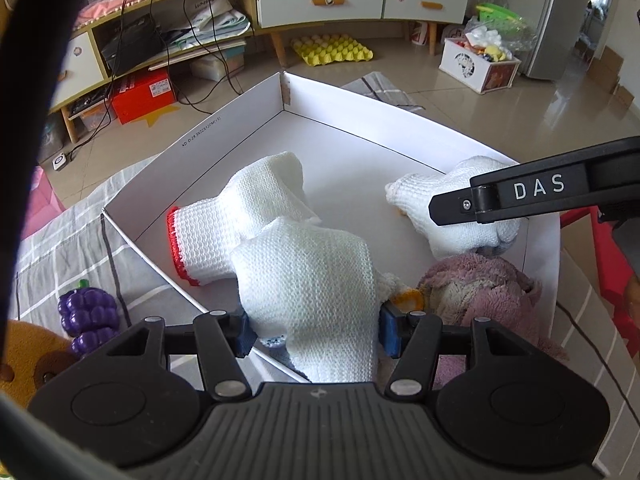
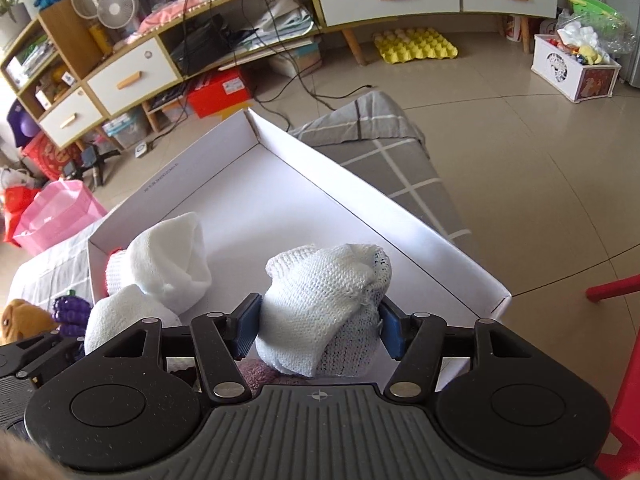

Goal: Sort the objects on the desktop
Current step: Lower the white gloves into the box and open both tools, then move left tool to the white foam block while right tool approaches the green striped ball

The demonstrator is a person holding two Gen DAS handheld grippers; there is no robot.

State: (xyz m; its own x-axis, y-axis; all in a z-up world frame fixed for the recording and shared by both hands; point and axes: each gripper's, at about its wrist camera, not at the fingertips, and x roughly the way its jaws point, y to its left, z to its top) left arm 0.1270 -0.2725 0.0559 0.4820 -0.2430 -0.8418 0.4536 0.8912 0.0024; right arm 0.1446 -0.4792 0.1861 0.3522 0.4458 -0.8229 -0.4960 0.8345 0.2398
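Your left gripper [image 1: 312, 336] pinches a white knit glove [image 1: 308, 292] w/ red cuff, draped over the near wall of the white box [image 1: 224, 152]; your right gripper [image 2: 320, 330] clamps a balled white glove [image 2: 324, 312] inside the box; purple grape toy [image 1: 88, 314] sits outside the box's left wall.

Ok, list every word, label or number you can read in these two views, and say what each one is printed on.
"DAS": white letters on the black arm of the right tool, seen from the left wrist.
"XD D 29.3X22X12CM(15)", roughly: small print on the white box wall; the digits are uncertain.
Red box label under the cabinet: too blurred to read.
White bag print on the shelf: unreadable.
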